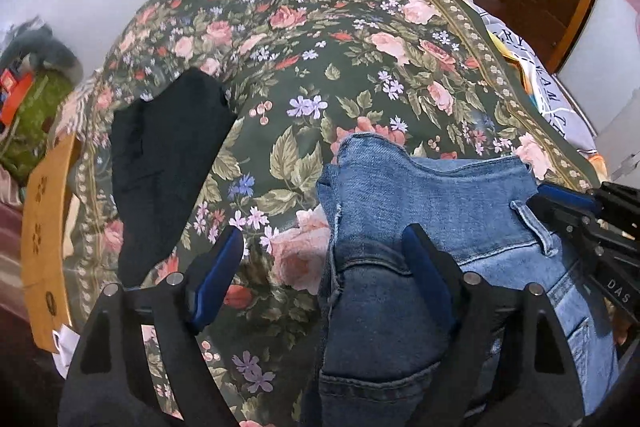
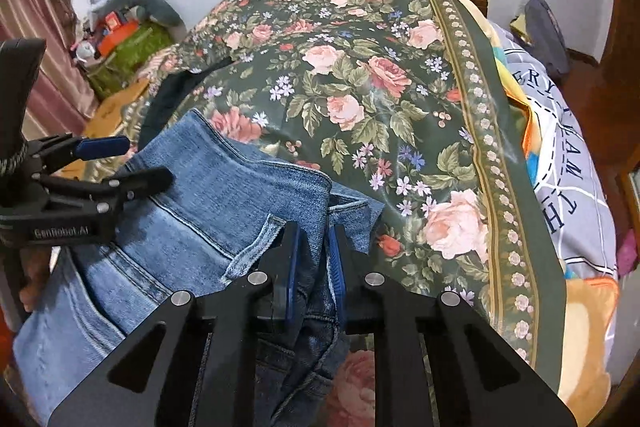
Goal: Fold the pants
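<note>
Our right claw point(image 2: 314, 259) is clenched on the jeans' point(image 2: 224, 211) waistband edge; our left claw point(image 1: 324, 259) straddles the other side, released. One-sided lifting could skew them on the bed's floral bedspread point(image 2: 360, 75).

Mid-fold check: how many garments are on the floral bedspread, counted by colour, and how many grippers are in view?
Blue denim jeans: 1
Black garment: 1
Grippers: 2, left gripper and right gripper
Total: 4, on the floral bedspread
</note>
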The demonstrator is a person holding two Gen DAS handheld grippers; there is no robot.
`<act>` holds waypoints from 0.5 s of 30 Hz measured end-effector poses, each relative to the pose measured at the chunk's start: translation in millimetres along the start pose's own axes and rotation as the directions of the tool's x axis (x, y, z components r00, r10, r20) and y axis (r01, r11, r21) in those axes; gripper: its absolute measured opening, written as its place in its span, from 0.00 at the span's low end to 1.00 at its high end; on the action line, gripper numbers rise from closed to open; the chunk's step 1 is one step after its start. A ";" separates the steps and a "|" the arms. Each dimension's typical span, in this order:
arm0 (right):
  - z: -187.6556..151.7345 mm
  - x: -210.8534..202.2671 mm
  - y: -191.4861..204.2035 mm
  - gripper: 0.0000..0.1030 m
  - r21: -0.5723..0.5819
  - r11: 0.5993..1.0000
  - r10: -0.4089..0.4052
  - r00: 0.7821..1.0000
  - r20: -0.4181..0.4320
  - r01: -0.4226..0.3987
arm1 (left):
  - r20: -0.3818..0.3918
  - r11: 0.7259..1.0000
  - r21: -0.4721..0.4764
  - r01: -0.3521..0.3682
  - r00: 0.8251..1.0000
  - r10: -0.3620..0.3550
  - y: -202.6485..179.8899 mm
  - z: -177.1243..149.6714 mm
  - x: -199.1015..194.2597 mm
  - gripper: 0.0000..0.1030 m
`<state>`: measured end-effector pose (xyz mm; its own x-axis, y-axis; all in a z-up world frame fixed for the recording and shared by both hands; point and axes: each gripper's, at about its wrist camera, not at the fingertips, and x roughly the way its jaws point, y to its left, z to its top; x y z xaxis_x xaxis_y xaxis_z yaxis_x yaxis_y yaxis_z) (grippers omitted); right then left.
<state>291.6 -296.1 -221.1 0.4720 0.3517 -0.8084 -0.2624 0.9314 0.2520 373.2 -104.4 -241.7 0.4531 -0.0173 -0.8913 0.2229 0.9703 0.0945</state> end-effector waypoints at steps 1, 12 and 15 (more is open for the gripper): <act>0.4 -1.9 0.4 0.12 -0.002 1.000 -0.005 1.000 -0.002 0.005 | 0.002 1.000 0.000 0.001 1.000 -0.001 0.2 0.7 -1.3 0.81; -0.3 -61.8 15.2 0.15 -0.041 0.998 -0.036 0.996 0.084 0.039 | 0.106 0.998 -0.058 0.031 0.994 -0.025 10.6 -2.9 -74.1 0.78; -3.5 -79.5 20.9 0.28 -0.054 0.998 -0.029 0.993 0.113 0.036 | 0.148 0.999 -0.034 0.027 0.989 -0.021 9.7 -7.2 -95.6 0.78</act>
<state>245.7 -304.9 -153.3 0.5717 0.3326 -0.7500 -0.2906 0.9370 0.1940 325.8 -91.6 -158.7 0.5709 -0.0735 -0.8178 0.2051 0.9772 0.0553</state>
